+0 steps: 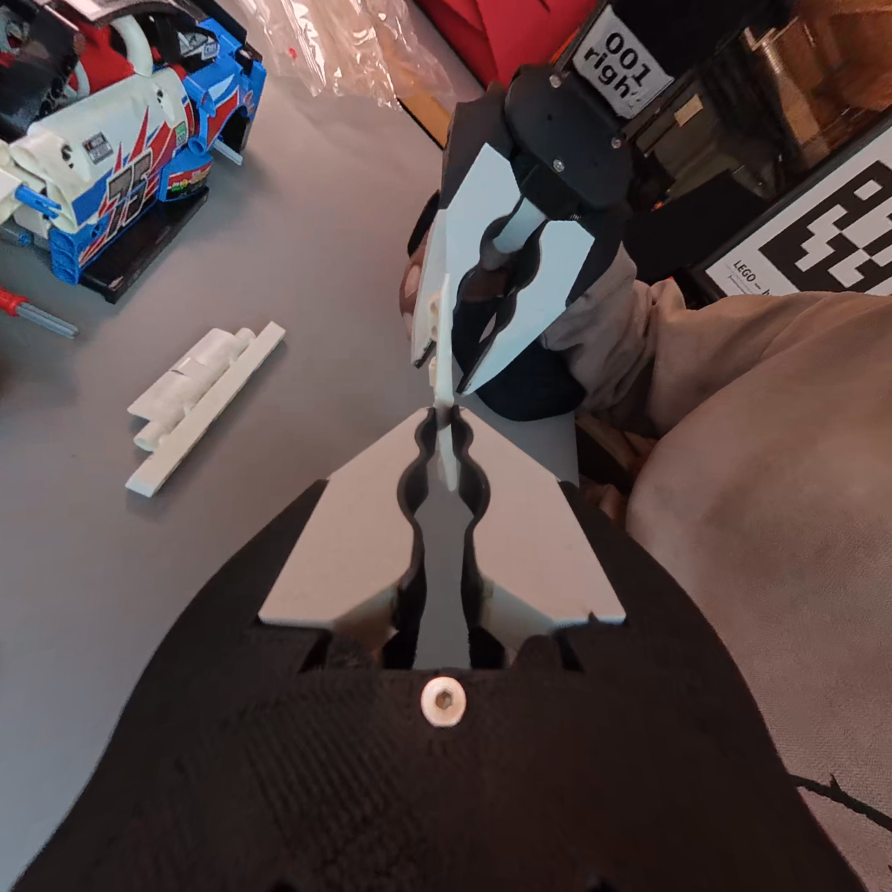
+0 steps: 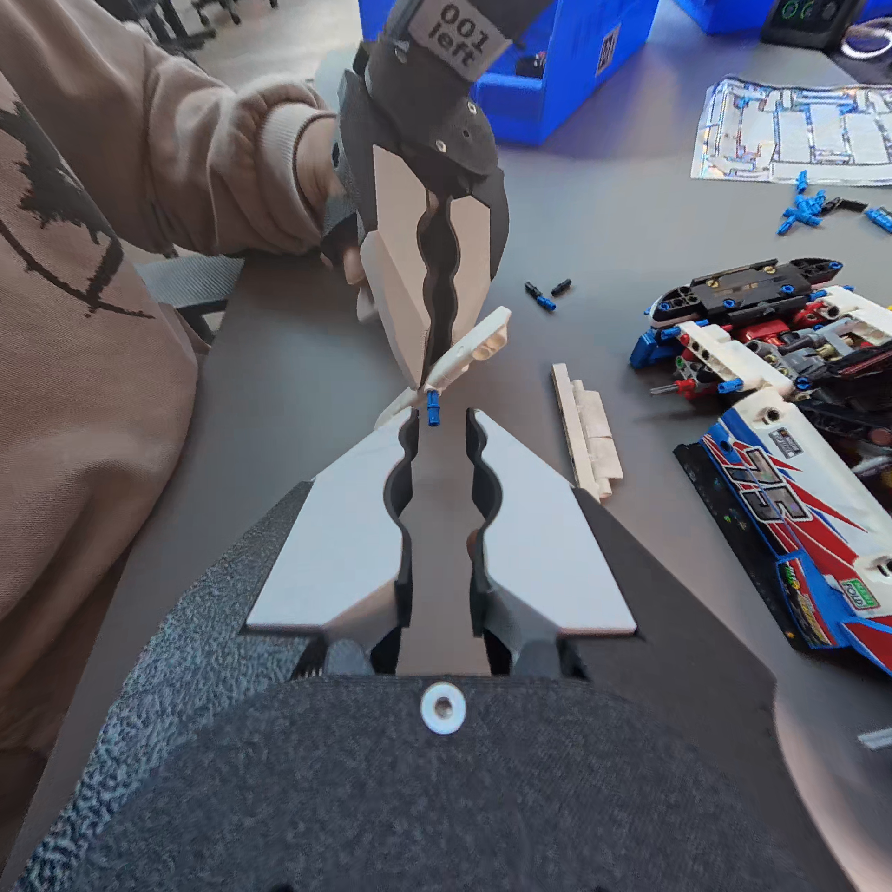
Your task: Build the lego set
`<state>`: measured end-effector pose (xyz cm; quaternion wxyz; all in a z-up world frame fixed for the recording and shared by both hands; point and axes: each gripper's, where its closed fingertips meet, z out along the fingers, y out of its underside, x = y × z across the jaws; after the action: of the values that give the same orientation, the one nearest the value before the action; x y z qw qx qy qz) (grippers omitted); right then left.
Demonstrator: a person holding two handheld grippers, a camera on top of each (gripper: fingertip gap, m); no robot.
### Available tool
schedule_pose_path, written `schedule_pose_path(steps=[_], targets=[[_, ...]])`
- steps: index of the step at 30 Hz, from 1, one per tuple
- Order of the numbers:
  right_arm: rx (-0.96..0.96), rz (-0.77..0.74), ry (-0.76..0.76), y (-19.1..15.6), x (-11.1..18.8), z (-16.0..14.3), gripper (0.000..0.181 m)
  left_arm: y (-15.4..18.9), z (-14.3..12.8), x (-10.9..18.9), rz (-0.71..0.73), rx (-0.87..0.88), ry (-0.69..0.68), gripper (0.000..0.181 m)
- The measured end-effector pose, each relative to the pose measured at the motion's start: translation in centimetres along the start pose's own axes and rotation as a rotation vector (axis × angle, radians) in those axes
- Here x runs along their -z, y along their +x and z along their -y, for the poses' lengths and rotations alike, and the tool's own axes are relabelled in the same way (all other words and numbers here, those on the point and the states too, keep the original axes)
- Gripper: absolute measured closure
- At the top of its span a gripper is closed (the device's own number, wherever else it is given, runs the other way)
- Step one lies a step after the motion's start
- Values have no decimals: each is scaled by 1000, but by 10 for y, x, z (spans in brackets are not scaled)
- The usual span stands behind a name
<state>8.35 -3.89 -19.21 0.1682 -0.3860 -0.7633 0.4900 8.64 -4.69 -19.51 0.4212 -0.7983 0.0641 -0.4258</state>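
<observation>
My left gripper [image 1: 441, 412] is shut on a thin white panel [image 1: 444, 347] and holds it above the grey table. In the right wrist view the left gripper [image 2: 425, 381] comes down from the top and pinches the panel [image 2: 475, 340]. A blue pin [image 2: 433, 408] sticks out of the panel. My right gripper [image 2: 443, 415] is open, with the pin between its tips near the left finger. In the left wrist view it [image 1: 441, 376] straddles the panel. The part-built racing car [image 2: 772, 434] lies to the right; it also shows in the left wrist view [image 1: 120, 159].
A white sub-assembly [image 2: 586, 429] lies on the table [image 1: 289, 241] beside the car. Loose blue pins [image 2: 803, 212], black pins [image 2: 548, 292], a printed sheet [image 2: 796, 130] and a blue bin [image 2: 555, 87] are farther back. Plastic bags [image 1: 347, 43] and a red-grey axle [image 1: 34, 313] show. A person's sleeve [image 2: 145, 169] is on the left. The red-grey axle [image 1: 34, 313] is about 12 centimetres from both grippers' fingertips.
</observation>
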Motion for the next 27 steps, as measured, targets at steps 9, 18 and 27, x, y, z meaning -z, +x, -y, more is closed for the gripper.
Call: schedule_pose_path(steps=[9, 18, 27], targets=[[-131, 94, 273, -2, 7, 31, 171, 14, 29, 21, -105, -4, 228, 177], [-129, 29, 282, 1, 4, 37, 180, 12, 28, 20, -85, -20, 221, 177], [-57, -35, 66, -2, -8, 14, 180, 0, 6, 11, 129, -267, 31, 178]])
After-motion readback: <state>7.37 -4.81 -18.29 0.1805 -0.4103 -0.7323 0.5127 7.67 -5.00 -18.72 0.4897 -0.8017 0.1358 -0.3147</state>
